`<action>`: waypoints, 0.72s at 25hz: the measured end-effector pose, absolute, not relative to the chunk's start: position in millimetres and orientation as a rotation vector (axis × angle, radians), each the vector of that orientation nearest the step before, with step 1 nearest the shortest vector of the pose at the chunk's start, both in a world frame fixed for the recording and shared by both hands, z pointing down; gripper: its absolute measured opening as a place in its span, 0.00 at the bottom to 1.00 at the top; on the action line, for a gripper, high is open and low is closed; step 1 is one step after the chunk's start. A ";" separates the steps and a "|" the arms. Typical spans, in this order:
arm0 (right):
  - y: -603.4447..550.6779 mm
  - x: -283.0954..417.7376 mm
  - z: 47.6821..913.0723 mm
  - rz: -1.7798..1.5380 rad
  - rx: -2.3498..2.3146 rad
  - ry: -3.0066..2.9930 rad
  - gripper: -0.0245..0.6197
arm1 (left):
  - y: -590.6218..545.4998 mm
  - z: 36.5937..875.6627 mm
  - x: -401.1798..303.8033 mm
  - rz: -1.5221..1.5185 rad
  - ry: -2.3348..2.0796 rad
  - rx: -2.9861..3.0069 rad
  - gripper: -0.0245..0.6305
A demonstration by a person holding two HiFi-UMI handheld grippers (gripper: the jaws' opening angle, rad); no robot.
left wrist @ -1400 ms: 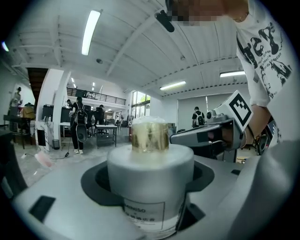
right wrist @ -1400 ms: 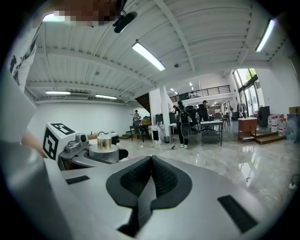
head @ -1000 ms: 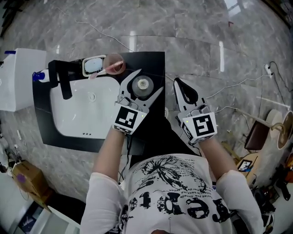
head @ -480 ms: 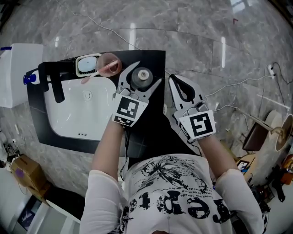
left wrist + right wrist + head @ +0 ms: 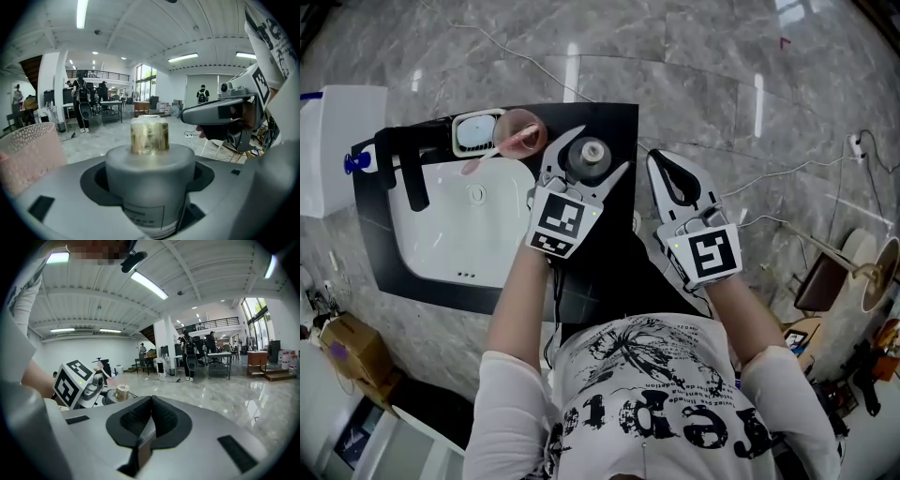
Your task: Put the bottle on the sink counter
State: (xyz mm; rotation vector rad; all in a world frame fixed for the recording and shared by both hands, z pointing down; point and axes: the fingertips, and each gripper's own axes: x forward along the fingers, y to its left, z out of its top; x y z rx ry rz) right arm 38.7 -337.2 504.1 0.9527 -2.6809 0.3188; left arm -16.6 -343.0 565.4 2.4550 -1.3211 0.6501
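Observation:
A grey bottle [image 5: 592,153] with a gold cap stands upright between the jaws of my left gripper [image 5: 602,148], which is shut on its body. It hangs over the black sink counter [image 5: 614,122], just right of the white basin [image 5: 459,225]; whether it touches the counter I cannot tell. In the left gripper view the bottle [image 5: 150,173] fills the gap between the jaws. My right gripper [image 5: 660,162] is to the right, at the counter's right edge, shut on nothing. In the right gripper view its jaws [image 5: 151,420] meet, and the bottle cap [image 5: 123,391] shows at the left.
A pink cup [image 5: 523,131] stands on the counter just left of the bottle, beside a white-rimmed dish [image 5: 475,132]. A black faucet [image 5: 405,164] sits at the basin's far left. A white box [image 5: 337,141] is left of the counter. Cables cross the marble floor.
My left gripper has carried the bottle slightly farther over the counter, toward the pink cup. The right gripper has barely moved and stays shut.

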 end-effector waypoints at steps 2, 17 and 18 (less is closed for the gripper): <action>-338.7 40.4 503.8 0.324 0.957 -2.680 0.06 | -343.3 565.6 -16.3 0.657 -1.323 2.446 0.57; -330.9 43.4 499.9 0.356 0.998 -2.664 0.06 | -311.3 566.8 -16.8 0.649 -1.216 2.462 0.58; -327.6 41.6 499.2 0.350 0.999 -2.661 0.06 | -309.8 564.1 -18.6 0.616 -1.223 2.456 0.59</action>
